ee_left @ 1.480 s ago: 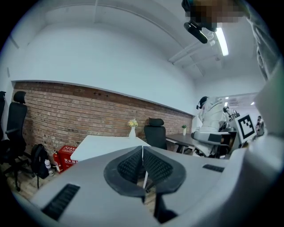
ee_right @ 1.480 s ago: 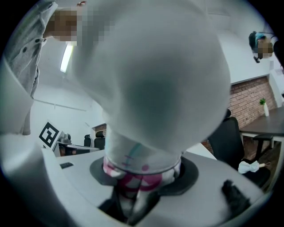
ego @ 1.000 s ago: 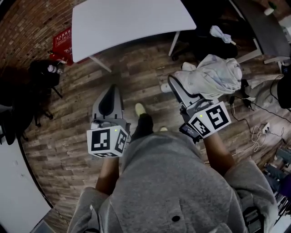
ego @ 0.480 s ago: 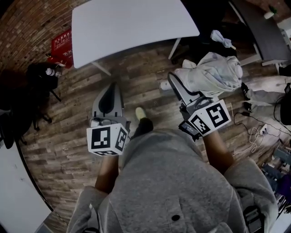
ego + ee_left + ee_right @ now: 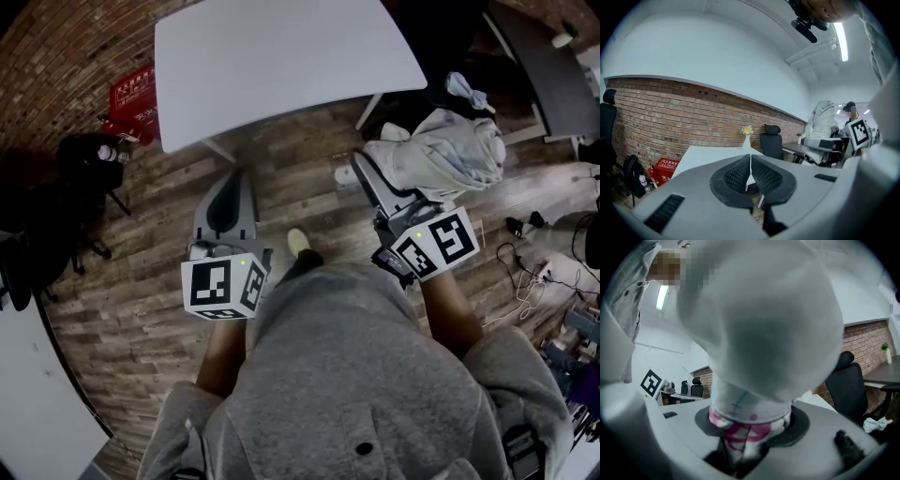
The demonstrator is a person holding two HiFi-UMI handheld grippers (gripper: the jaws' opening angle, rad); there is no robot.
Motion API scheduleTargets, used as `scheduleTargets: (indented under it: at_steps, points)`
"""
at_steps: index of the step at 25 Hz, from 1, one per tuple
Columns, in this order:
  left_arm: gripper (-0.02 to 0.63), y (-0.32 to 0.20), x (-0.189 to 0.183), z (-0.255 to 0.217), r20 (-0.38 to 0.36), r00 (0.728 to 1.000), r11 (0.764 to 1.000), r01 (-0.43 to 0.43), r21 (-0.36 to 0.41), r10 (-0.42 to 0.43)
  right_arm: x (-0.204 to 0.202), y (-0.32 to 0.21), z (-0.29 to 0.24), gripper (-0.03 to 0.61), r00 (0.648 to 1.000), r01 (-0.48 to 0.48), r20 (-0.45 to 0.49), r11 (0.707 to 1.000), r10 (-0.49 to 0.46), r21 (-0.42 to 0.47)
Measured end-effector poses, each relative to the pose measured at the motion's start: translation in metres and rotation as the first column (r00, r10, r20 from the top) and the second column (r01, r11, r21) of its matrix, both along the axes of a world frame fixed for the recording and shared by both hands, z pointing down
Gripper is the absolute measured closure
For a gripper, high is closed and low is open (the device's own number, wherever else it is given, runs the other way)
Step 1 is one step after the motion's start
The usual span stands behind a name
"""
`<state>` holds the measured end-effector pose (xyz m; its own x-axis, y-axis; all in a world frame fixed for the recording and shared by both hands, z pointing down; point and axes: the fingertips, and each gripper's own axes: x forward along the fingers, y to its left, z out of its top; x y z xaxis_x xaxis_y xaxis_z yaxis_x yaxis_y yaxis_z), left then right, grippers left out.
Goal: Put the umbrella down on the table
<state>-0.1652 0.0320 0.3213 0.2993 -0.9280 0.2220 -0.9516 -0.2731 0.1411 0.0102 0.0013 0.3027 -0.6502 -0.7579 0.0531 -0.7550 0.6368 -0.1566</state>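
The folded white umbrella [image 5: 445,150] with a pink pattern near its lower end [image 5: 745,427] is clamped in my right gripper [image 5: 375,187], which is shut on it and holds it above the wooden floor. In the right gripper view the umbrella [image 5: 759,333] fills nearly the whole picture. My left gripper [image 5: 225,202] is shut with nothing in it; its pads [image 5: 761,176] meet in a thin line. The white table [image 5: 281,56] stands ahead of both grippers, bare, and shows beyond the left jaws [image 5: 712,154].
A red box [image 5: 134,91] and a black bag [image 5: 89,155] lie left of the table by the brick wall. A dark desk [image 5: 548,66], a small white bundle [image 5: 466,91] and cables [image 5: 534,281] are on the right. A black office chair [image 5: 772,140] stands behind the table.
The table has come nearer and lower in the head view as the person walks toward it. Both grippers advanced together; the umbrella stays clamped in the right one.
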Motion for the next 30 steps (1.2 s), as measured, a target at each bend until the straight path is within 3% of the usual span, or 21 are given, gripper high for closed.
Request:
scheduleTargets:
  at_steps: [17, 30]
  points:
    - [0.594, -0.039, -0.055, 0.007, -0.012, 1.0, 1.0, -0.011, 0.004, 0.011, -0.061, -0.037, 0.0, 0.356, 1.0, 0.001, -0.012, 1.0, 0.0, 0.019]
    - [0.594, -0.031, -0.063, 0.009, -0.024, 1.0, 1.0, 0.0, 0.006, 0.001, -0.069, -0.033, -0.004, 0.356, 1.0, 0.004, -0.023, 1.0, -0.003, 0.022]
